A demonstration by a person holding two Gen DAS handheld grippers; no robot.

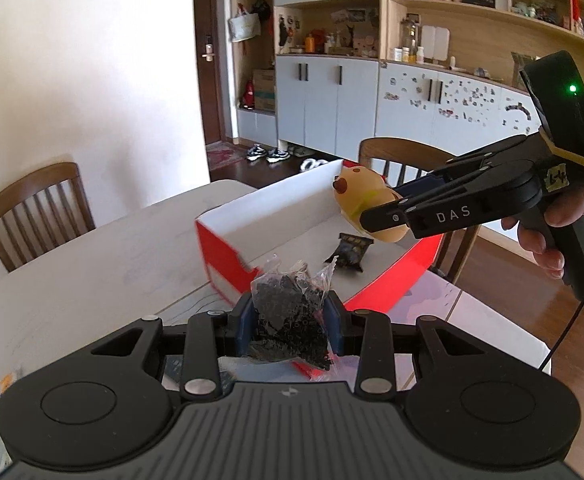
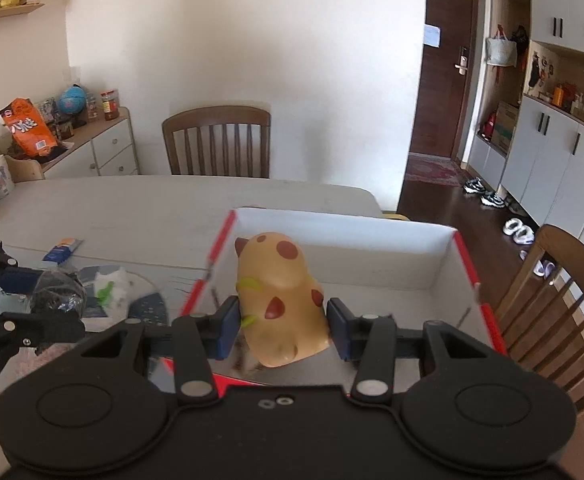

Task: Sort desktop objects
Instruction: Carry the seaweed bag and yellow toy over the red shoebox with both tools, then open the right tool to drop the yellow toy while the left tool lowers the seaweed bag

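- One yellow spotted toy, pinched between my right claw pads, hanging over the open red box.
- One clear bag of black bits, clamped in my left claw, held near the box's near corner.
- One dark wrapper lies inside the box.
- On the table: one blue packet, one white-green wrapper.
- Two wooden chairs in each view.
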